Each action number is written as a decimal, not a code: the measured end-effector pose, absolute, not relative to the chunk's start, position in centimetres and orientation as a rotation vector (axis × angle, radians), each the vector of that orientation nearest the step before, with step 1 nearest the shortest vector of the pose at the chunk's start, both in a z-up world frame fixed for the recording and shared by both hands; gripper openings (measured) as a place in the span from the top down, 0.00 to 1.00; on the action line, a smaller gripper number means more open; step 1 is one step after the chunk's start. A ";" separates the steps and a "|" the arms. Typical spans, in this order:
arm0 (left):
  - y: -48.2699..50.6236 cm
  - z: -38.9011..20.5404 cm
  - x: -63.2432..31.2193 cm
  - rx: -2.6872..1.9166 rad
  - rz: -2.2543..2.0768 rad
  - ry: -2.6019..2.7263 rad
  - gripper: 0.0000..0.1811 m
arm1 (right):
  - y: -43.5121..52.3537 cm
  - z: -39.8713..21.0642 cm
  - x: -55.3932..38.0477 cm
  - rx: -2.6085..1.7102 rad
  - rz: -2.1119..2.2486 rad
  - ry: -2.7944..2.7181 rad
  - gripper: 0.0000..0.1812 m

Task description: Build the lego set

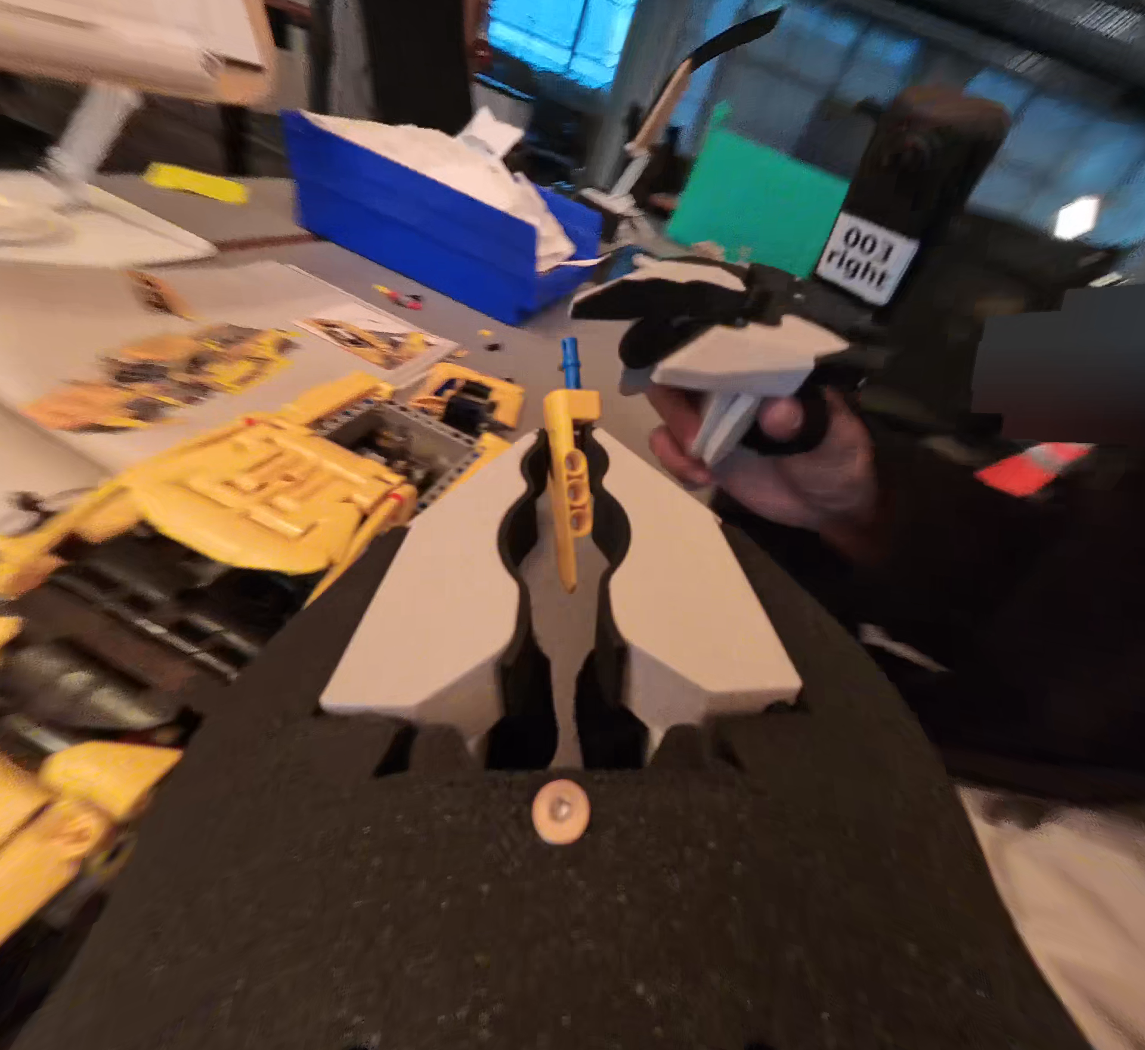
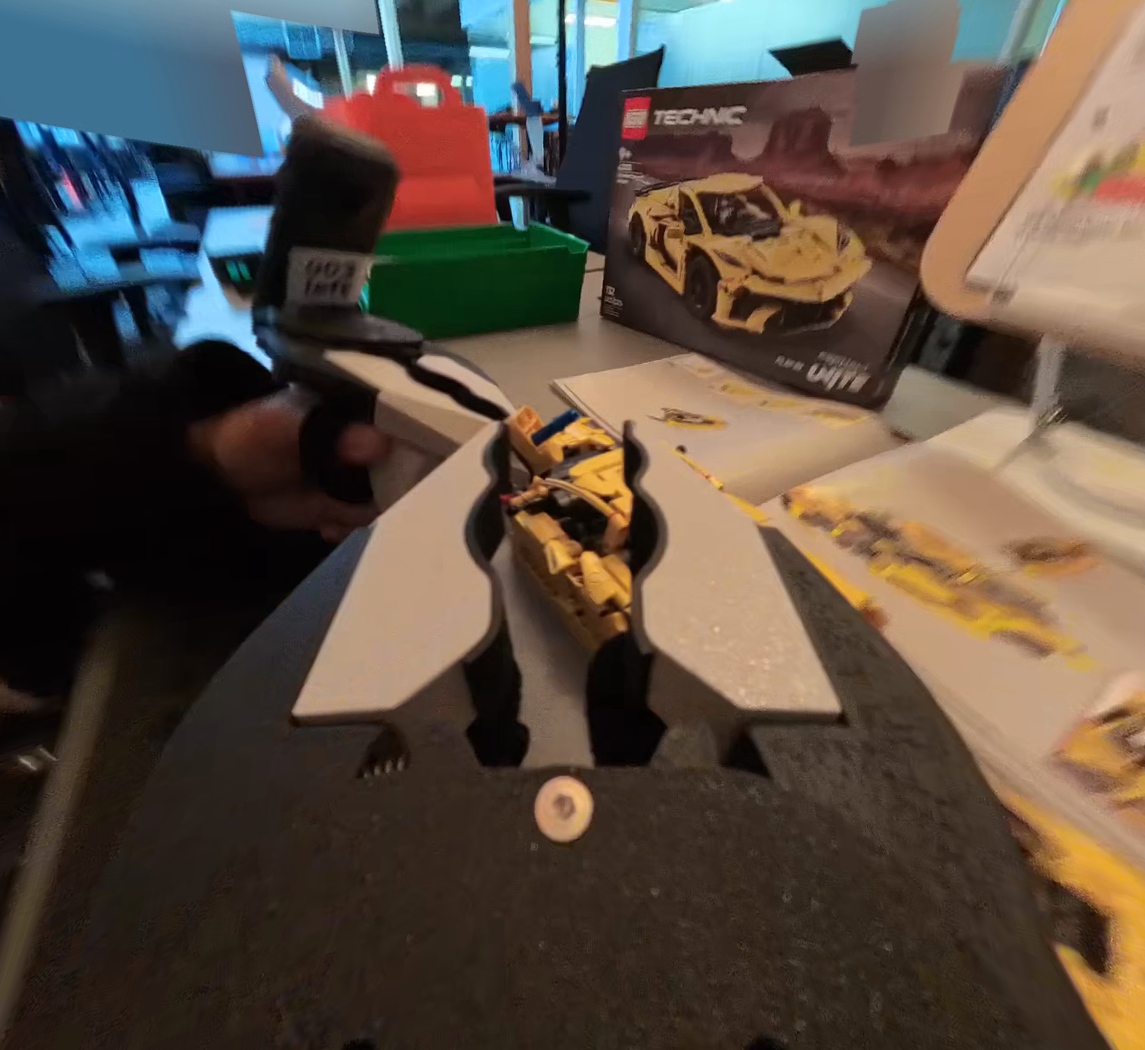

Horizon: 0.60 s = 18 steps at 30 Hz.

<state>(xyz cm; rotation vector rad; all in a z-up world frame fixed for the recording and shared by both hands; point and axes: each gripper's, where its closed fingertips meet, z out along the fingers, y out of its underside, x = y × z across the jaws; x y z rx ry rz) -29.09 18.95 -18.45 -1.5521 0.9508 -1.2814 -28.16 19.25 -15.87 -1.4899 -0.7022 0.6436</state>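
A yellow L-shaped Technic beam (image 1: 567, 481), holed along its length and tipped with a blue pin (image 1: 569, 360), is pinched upright between the nearly closed grey fingers of the left gripper (image 1: 564, 444). The right gripper (image 2: 567, 444) is held with its fingers parted around nothing; a gap is seen between its wavy black pads, and the partly built yellow car (image 2: 576, 543) is framed beyond them, not touched.

In the left wrist view the car (image 1: 248, 500) is shown lying on the grey table (image 1: 347, 271) just left of the gripper, its smooth yellow panels over a studded grey frame. The right gripper (image 1: 626, 332), gripped by a hand (image 1: 762, 463), is seen to the right. Printed instruction pages (image 1: 186, 363) are spread behind the car, with a blue bin (image 1: 421, 227) of crumpled white bags farther back, near windows.

Only the right wrist view takes in the set's box (image 2: 774, 240), propped upright, a green bin (image 2: 477, 277), a red bag (image 2: 427, 153) and glass office partitions. The left gripper (image 2: 495, 410) is seen there at left, the beam (image 2: 526, 432) at its tips.
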 end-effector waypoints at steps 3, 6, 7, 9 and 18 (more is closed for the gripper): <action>18.0 -18.1 -28.9 -1.558 -1.499 0.929 0.94 | 17.9 -15.7 -28.7 -1.347 0.423 -0.880 0.79; 17.4 -18.1 -28.7 -1.563 -1.582 0.940 0.95 | 17.7 -15.1 -28.5 -1.242 0.280 -0.838 0.88; 17.2 -18.3 -28.6 -1.569 -1.589 0.954 0.94 | 17.5 -15.3 -28.8 -1.251 0.287 -0.856 0.88; 16.8 -18.3 -28.5 -1.561 -1.594 0.978 0.94 | 17.5 -16.1 -29.1 -1.308 0.343 -0.873 0.83; 16.1 -18.3 -28.4 -1.567 -1.675 0.991 0.95 | 16.9 -17.0 -30.0 -1.323 0.378 -0.931 0.75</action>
